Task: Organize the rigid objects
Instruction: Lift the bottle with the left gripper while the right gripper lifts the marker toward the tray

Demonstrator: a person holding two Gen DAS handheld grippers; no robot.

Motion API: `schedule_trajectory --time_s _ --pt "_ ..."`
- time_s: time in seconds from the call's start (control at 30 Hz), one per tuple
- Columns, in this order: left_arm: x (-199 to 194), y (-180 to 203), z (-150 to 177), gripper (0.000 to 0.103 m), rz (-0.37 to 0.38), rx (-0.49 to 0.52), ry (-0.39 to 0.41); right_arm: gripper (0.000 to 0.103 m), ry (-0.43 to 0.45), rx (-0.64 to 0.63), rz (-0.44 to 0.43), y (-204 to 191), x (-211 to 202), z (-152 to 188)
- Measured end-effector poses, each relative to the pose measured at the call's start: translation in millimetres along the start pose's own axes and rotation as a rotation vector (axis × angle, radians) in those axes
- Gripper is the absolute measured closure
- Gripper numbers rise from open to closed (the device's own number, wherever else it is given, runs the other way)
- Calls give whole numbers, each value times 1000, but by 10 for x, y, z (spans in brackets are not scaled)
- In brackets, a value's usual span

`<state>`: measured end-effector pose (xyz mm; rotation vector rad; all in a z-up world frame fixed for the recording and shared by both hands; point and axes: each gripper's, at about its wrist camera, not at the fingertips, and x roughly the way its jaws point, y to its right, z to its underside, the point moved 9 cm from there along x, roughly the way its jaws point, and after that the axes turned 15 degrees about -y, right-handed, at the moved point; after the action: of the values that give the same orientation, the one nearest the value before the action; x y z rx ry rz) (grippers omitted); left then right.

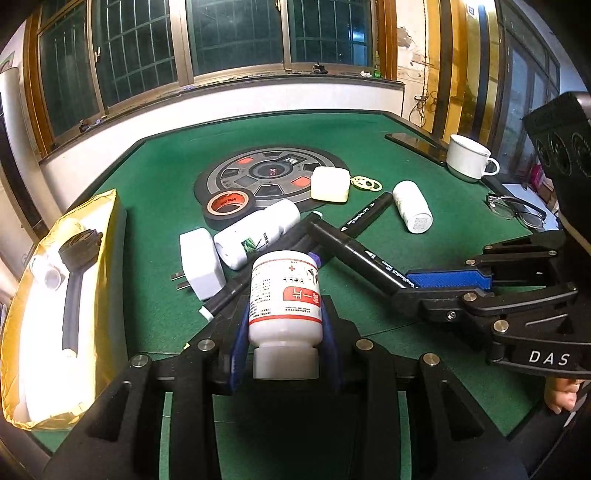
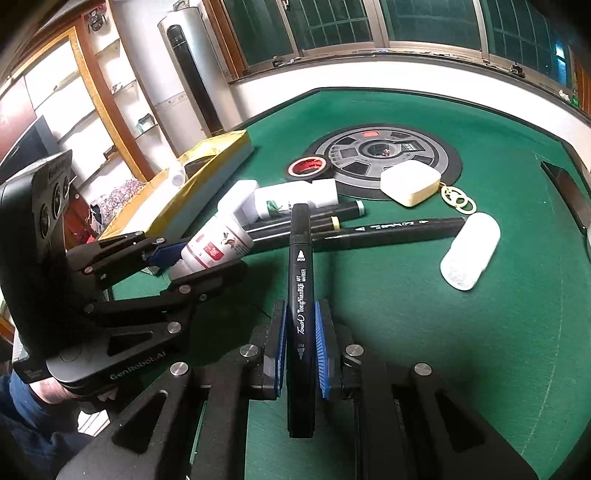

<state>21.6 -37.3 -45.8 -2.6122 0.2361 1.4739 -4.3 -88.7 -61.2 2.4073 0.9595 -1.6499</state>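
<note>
Above the near edge of the green table (image 1: 369,155), the left gripper (image 1: 284,325) pinches a white pill bottle (image 1: 284,302) with a red label, cap toward the camera. Beside it, the right gripper (image 2: 300,343) is pressed tight on a black marker (image 2: 301,295). Behind them lie more markers (image 2: 388,230), two white bottles (image 1: 258,232) and a tape roll (image 1: 227,205); a yellow box (image 1: 55,295) sits at the left edge.

Likely home games rm, green mahjong table (image 1: 155,177), barred windows (image 1: 236,33)
</note>
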Motion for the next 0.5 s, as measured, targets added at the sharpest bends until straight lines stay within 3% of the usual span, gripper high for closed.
schedule_trajectory --time_s 0.5 --pt "-226 -274 -30 70 2 -69 61 90 -1 -16 -20 -252 61 -107"
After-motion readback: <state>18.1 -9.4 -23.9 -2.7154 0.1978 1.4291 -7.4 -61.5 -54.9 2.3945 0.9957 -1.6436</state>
